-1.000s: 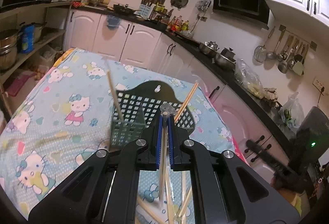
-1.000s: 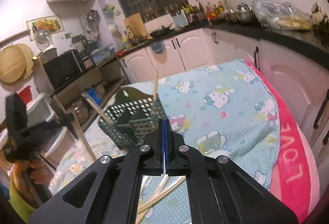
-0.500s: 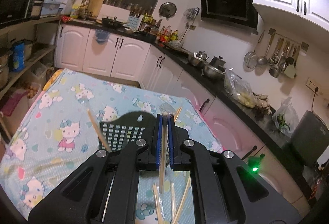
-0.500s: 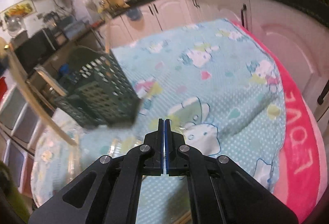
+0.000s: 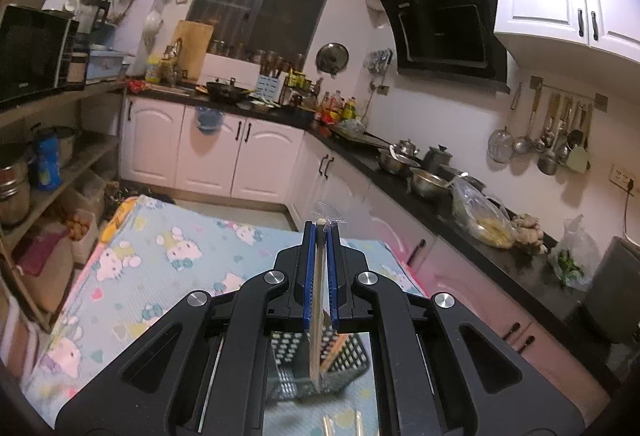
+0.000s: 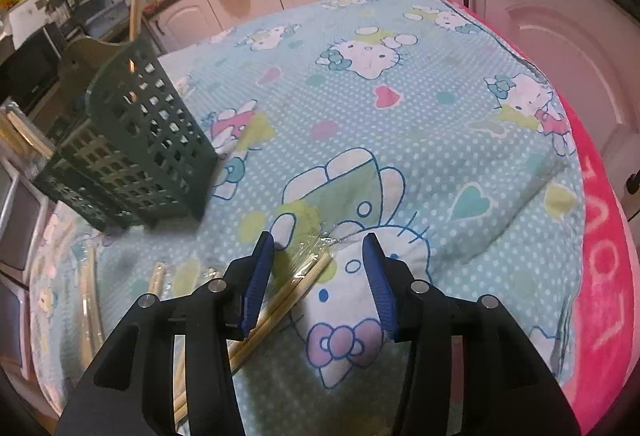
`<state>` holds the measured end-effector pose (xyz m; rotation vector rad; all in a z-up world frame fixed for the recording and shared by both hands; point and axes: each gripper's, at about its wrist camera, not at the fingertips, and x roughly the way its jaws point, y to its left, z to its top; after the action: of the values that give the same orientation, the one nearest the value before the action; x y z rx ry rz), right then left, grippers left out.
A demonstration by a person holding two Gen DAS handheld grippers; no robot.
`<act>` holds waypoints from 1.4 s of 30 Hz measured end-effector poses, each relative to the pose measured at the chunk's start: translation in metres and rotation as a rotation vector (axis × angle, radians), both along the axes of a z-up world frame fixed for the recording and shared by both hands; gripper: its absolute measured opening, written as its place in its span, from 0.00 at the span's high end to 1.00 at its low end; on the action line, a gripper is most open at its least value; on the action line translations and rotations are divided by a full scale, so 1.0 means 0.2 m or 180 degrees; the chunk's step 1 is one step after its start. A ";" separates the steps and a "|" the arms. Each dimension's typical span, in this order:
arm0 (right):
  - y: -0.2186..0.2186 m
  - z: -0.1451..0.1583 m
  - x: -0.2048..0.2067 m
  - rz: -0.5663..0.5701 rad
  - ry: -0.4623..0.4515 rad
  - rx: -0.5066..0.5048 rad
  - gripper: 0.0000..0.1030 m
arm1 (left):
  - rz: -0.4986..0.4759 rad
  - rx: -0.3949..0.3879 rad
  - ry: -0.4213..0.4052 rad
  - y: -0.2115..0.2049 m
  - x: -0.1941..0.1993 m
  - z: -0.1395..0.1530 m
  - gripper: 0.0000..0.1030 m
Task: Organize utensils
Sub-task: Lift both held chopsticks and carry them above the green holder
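Between the blue pads of our left gripper we see one pale wooden chopstick pair in a clear plastic sleeve, clamped tight, its top poking just past the fingertips and its lower end hanging down below the jaws. Directly beneath that gripper, seen through the gap in its black frame, stands the dark green perforated plastic utensil basket, with the sleeved pair's lower end in front of its mesh; we cannot tell whether the end is inside the basket or just above it. Our right gripper points steeply down at the light blue cartoon-cat-print cloth, and its jaws are opening, the blue pads standing apart with nothing pressed between them. Just below and between those pads lies another plastic-wrapped wooden chopstick pair, slanting from near the left pad back under the gripper's frame, flat on the cloth and not touched by either pad. Farther to the left of the right gripper we count at least two more wrapped pairs lying on the cloth, though the blur keeps us from an exact number. From the right wrist view the single basket sits ahead and to the left, well apart from the open jaws, with one bare chopstick standing up out of it.
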<state>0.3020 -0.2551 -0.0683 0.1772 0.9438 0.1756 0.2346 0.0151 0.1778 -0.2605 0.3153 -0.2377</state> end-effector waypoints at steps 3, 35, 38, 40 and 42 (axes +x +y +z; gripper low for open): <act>0.01 -0.01 0.02 -0.0022 0.0000 -0.0064 0.71 | 0.0052 0.0016 -0.0016 0.01 0.02 0.00 0.99; 0.23 1.28 -0.13 0.0695 -0.1942 0.0424 0.97 | 0.0412 0.0157 0.0043 0.17 0.21 -0.10 0.99; 0.28 1.36 -0.10 0.0747 -0.2062 0.0442 0.97 | 0.0418 0.0183 0.0057 0.17 0.22 -0.12 0.99; 0.30 1.39 -0.07 0.0774 -0.2101 0.0457 0.97 | 0.0417 0.0197 0.0067 0.16 0.23 -0.14 0.99; 0.34 1.42 -0.04 0.0841 -0.2129 0.0482 0.97 | 0.0404 0.0202 0.0087 0.17 0.24 -0.16 0.99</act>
<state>0.2937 -0.1879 0.2159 0.1193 0.2825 0.5161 0.2821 0.0487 0.1461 -0.2203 0.3315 -0.0989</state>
